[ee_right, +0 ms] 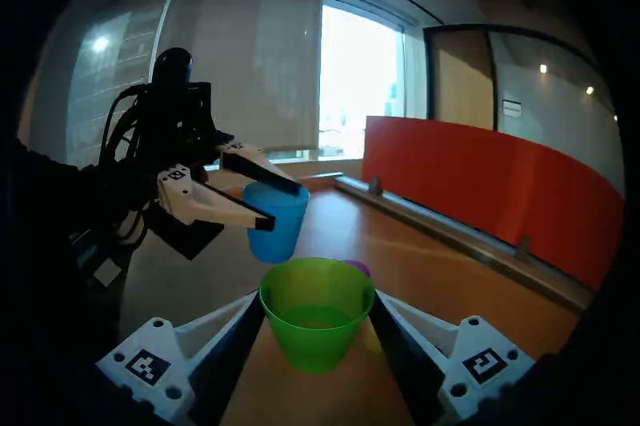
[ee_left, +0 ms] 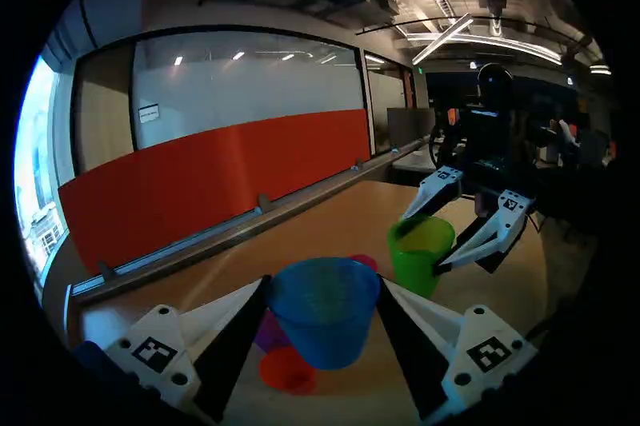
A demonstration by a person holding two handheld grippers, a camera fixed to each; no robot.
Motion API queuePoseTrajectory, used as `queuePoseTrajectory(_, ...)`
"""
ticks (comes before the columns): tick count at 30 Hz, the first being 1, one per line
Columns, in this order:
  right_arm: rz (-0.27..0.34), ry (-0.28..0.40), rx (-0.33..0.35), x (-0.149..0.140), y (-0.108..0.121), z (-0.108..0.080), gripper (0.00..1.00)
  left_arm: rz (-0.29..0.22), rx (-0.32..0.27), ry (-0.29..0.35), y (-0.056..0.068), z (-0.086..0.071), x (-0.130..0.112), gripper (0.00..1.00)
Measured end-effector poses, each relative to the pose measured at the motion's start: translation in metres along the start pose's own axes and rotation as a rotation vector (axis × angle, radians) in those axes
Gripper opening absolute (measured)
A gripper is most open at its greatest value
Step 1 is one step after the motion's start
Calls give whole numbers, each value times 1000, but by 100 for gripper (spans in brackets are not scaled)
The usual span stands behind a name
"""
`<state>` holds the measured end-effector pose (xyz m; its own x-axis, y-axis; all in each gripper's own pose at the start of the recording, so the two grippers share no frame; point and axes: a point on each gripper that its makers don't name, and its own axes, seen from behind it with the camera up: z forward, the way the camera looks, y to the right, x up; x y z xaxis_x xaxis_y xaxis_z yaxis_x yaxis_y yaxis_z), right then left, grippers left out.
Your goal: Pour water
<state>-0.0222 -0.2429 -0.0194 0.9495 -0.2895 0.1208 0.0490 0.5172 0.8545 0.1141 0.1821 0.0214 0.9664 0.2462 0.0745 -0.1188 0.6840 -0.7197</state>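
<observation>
Two tapered plastic cups, each pinched in its own gripper above a smooth wooden table point(ee_left: 344, 222).

The left gripper point(ee_left: 322, 286) has both black-faced fingers pressed against a translucent blue cup point(ee_left: 324, 318), round-rimmed, narrowing to its base and faintly ribbed inside. The right gripper point(ee_right: 318, 298) is clamped the same way on a translucent green cup point(ee_right: 318, 322) of like shape. Its glossy wall darkens toward the bottom, and I cannot tell if water lies there. The two cups hang near each other, apart. Below the blue one, a small orange cup point(ee_left: 286, 370) and a purple cup point(ee_left: 270, 334) sit on the table. A matte red panel point(ee_left: 216, 178) runs behind a metal rail point(ee_left: 264, 214).
</observation>
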Motion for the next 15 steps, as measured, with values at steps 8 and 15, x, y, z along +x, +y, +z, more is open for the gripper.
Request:
queuePoseTrajectory(8,4,-42,-3,-13,8,-2,91,0,-27,-31,9,9,-15,91)
queuePoseTrajectory(15,-1,-74,2,-23,11,-1,91,4,-41,-68,16,17,-32,91)
